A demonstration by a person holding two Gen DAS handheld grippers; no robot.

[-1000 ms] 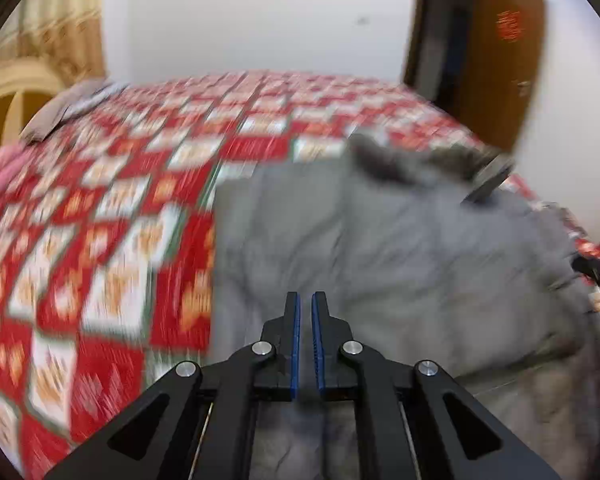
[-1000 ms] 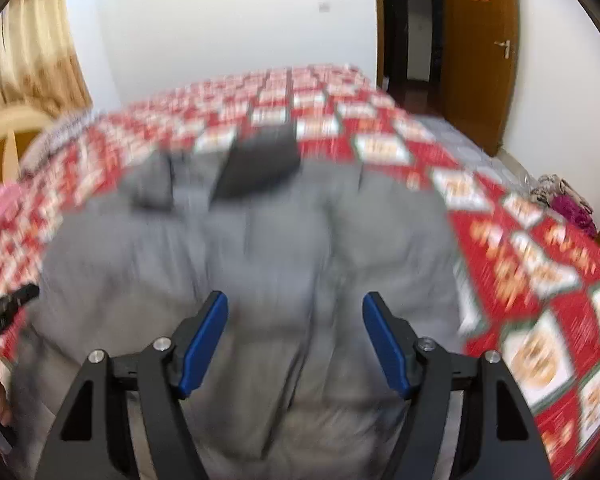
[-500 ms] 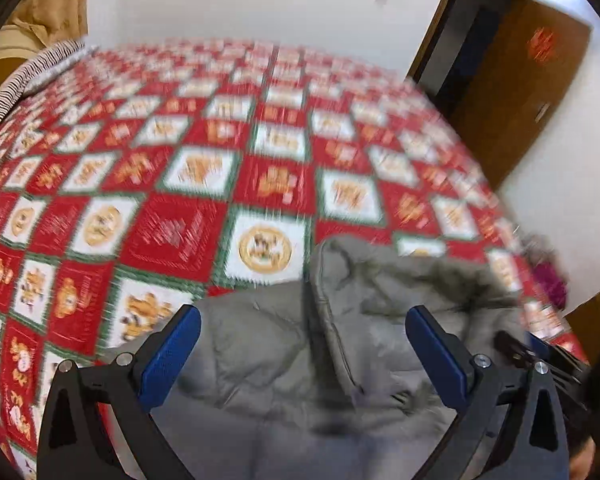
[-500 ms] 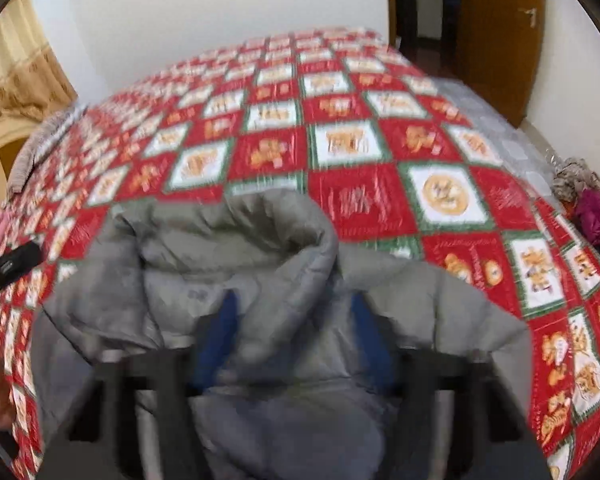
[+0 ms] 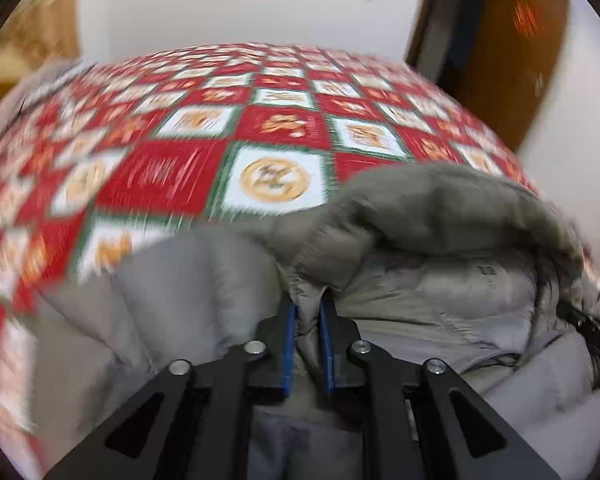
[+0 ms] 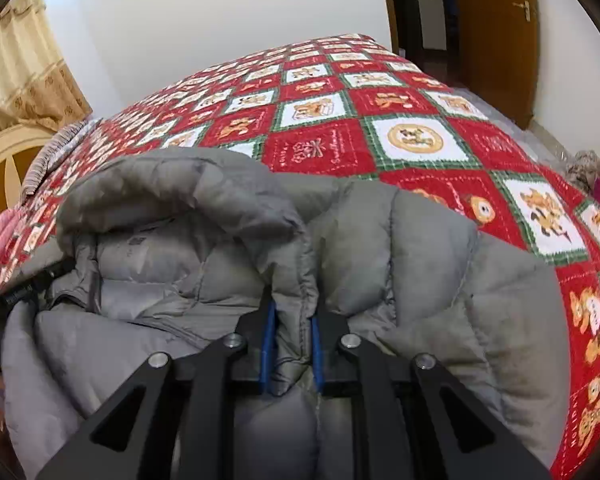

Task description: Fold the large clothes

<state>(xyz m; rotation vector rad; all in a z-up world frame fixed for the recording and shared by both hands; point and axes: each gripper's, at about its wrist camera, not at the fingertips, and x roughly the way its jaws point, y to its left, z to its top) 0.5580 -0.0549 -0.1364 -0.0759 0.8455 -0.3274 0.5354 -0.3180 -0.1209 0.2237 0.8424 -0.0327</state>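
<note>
The step in hand looks like the start of a fold: both claws have taken hold of the grey puffer jacket (image 6: 228,276) at its collar end, one on each side of the neck opening, so that the top of the garment can be lifted or carried over. In the left wrist view, the left claw (image 5: 305,312) sits low in the centre of the frame, clenched on a pinch of quilted fabric just below the hood (image 5: 440,208), which bulges up to the right of centre. In the right wrist view, the right claw (image 6: 290,312) is likewise clenched on a ridge of fabric at lower centre, with the hood rolled over at centre left. The next move, as a judgement, calls for both claws to travel together and level, keeping the padded front from sagging or twisting between them, since the filling is thick and may slip from a narrow pinch. The jacket lies on the bed (image 6: 412,140), filling the lower half of both frames, over a red, white and green patterned quilt. It is matt grey, stitched in puffy channels and creased around the collar. The left view is blurred, so finer detail there cannot be told.
</note>
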